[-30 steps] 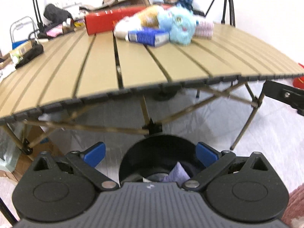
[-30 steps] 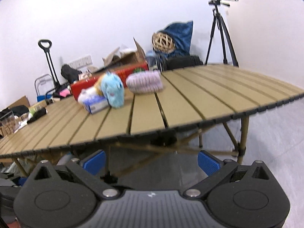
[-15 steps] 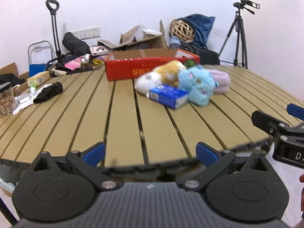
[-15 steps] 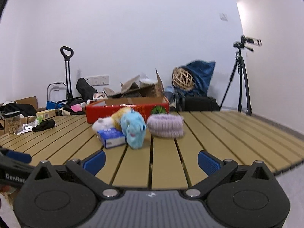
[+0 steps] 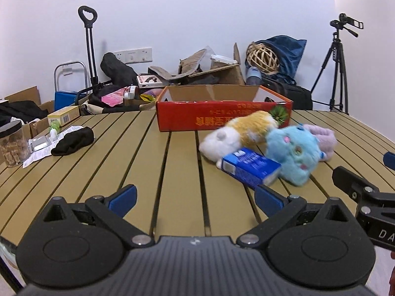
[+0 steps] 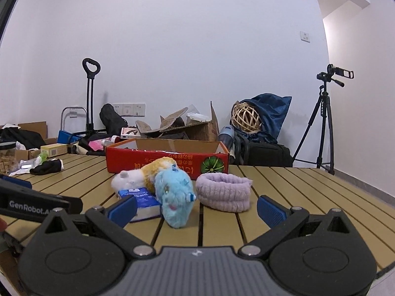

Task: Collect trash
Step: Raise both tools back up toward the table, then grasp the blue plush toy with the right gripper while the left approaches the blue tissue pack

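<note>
Blue carton (image 5: 250, 169): lying on its side on the slatted table (image 5: 177, 172), touching the white-and-orange plush (image 5: 240, 134) behind it and the blue plush (image 5: 295, 159) to its right. Lilac headband (image 6: 223, 192): coiled, just beside the blue plush. Red cardboard box (image 5: 223, 116): open-topped, behind the plush pile. Black cloth (image 5: 72, 140), papers (image 5: 37, 149) and a clear jar (image 5: 12, 144): far left of the table, well apart from the carton. Your left tool (image 5: 195, 198): spread wide, empty, over the near edge of the table. Your right tool (image 6: 196, 208): likewise wide and empty, facing the carton and plush toys.
</note>
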A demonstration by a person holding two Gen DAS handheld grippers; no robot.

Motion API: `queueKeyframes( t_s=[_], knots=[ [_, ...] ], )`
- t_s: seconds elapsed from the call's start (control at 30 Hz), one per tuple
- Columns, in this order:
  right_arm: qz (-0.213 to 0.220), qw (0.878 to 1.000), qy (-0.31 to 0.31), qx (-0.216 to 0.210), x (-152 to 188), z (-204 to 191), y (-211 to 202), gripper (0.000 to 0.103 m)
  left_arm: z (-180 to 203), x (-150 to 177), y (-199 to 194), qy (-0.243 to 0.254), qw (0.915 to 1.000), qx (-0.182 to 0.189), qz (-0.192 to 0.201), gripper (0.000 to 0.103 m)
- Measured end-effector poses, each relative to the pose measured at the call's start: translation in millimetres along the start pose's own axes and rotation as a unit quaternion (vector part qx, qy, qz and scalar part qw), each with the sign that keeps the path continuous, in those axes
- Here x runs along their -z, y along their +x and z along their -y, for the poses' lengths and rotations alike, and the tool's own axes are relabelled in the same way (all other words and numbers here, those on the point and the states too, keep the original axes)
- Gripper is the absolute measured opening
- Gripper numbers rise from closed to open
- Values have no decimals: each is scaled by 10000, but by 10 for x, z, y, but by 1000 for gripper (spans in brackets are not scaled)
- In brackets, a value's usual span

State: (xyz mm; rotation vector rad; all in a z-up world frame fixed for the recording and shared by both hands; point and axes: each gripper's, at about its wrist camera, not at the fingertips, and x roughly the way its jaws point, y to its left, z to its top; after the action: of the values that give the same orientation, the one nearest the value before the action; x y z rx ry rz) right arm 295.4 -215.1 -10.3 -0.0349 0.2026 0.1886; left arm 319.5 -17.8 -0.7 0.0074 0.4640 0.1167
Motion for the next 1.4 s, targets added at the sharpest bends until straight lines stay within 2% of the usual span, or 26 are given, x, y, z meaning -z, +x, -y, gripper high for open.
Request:
queueKeyframes(
  t_s=[0.23, 0.43, 0.6, 0.8, 0.87, 0.93, 0.97, 1.1, 1.13, 1.2, 1.4],
  knots=[
    [-47, 9997, 246, 38, -62, -88, 349, 103, -121, -146, 259, -94, 9999, -124, -54, 103],
    [-391, 9978, 537, -22, -83, -161, 692, 103, -213, -205, 459, -276, 9992, -202, -206, 103],
    [-838, 9944, 589, 249, -128, -189, 938, 103, -310, -216, 553, -480, 9982, -146, -330, 103],
    [-1162, 9894, 858, 146, -110, -99, 1136, 103, -381, -216, 608, -551, 9974, -259, -386, 103],
    [-1171, 9891, 898, 41, -111, -87, 1168, 97, -395, -212, 616, -563, 9973, -271, -394, 103],
    [-1180, 9889, 898, -2, -118, -86, 1184, 81, -395, -211, 619, -559, 9972, -287, -400, 103],
    [-1205, 9887, 889, -22, -113, -91, 1197, 77, -392, -209, 620, -551, 9972, -296, -399, 103],
    [-1311, 9868, 931, -189, -101, -92, 1235, 39, -377, -201, 623, -521, 9974, -301, -409, 103],
    [-1331, 9865, 921, -242, -96, -98, 1234, 35, -372, -201, 625, -507, 9974, -310, -406, 103],
    [-1309, 9871, 860, -334, -96, -113, 1216, 34, -363, -196, 622, -482, 9975, -321, -400, 103],
    [-1190, 9887, 881, -230, -93, -89, 1150, 32, -355, -185, 631, -477, 9975, -329, -413, 103]
  ],
)
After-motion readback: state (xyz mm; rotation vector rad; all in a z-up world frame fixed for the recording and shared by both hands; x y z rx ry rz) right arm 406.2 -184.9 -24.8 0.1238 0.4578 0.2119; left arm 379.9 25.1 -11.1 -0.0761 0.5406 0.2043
